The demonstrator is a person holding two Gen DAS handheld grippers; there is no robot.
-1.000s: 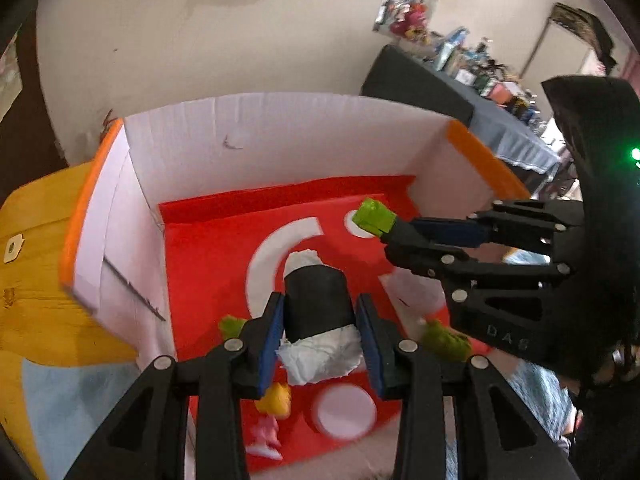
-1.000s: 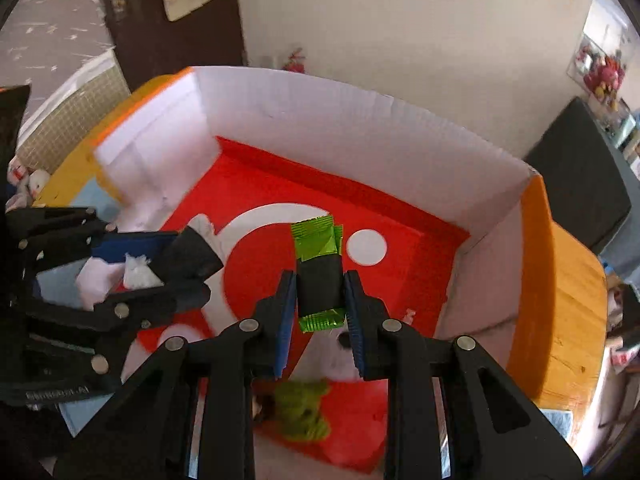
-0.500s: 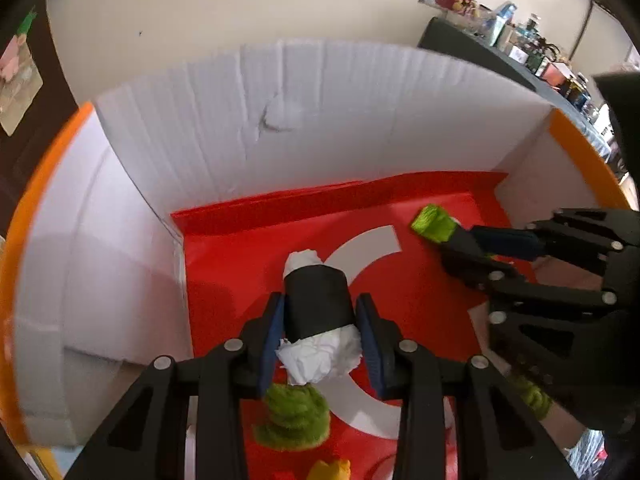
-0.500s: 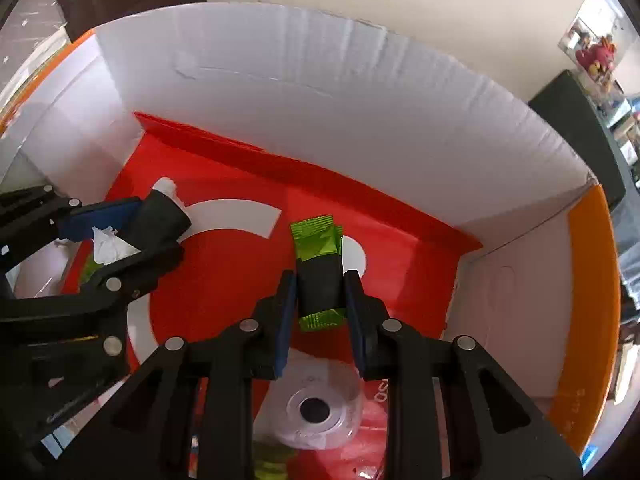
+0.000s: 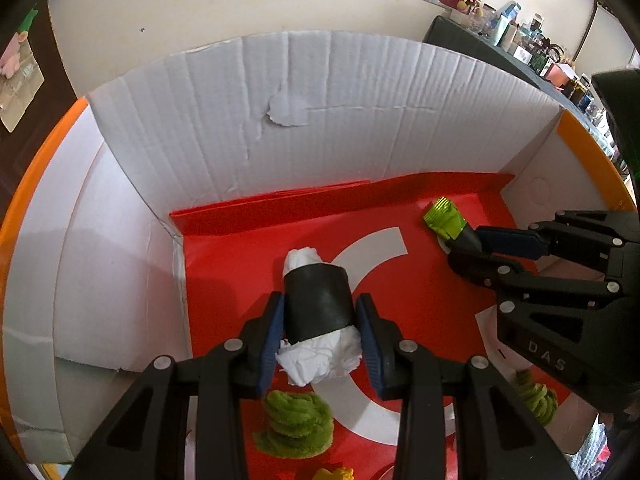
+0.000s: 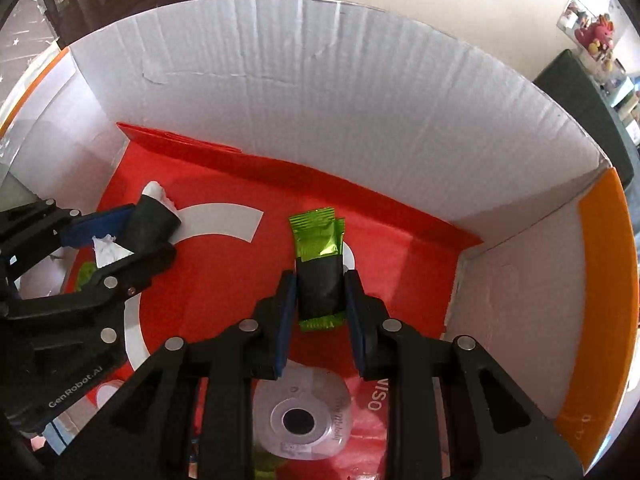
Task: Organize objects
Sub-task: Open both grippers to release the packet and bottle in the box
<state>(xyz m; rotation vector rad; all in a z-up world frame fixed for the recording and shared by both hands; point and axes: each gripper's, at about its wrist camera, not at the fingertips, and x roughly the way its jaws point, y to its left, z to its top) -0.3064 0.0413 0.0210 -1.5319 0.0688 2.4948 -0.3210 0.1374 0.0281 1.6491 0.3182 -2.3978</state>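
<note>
Cardboard box, red floor. Left gripper pinched the black-banded paper roll mid-floor; right gripper pinched the green sachets toward the back wall. I judged: lower, then release flat.

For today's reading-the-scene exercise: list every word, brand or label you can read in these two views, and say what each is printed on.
"DAS": on the right gripper, seen in the left wrist view.
"GenRobot.AI": on the left gripper, seen in the right wrist view.
"OSIN", cut off: on the red pack at the box bottom.
Script on the pack's round clear lid: too small to read.
</note>
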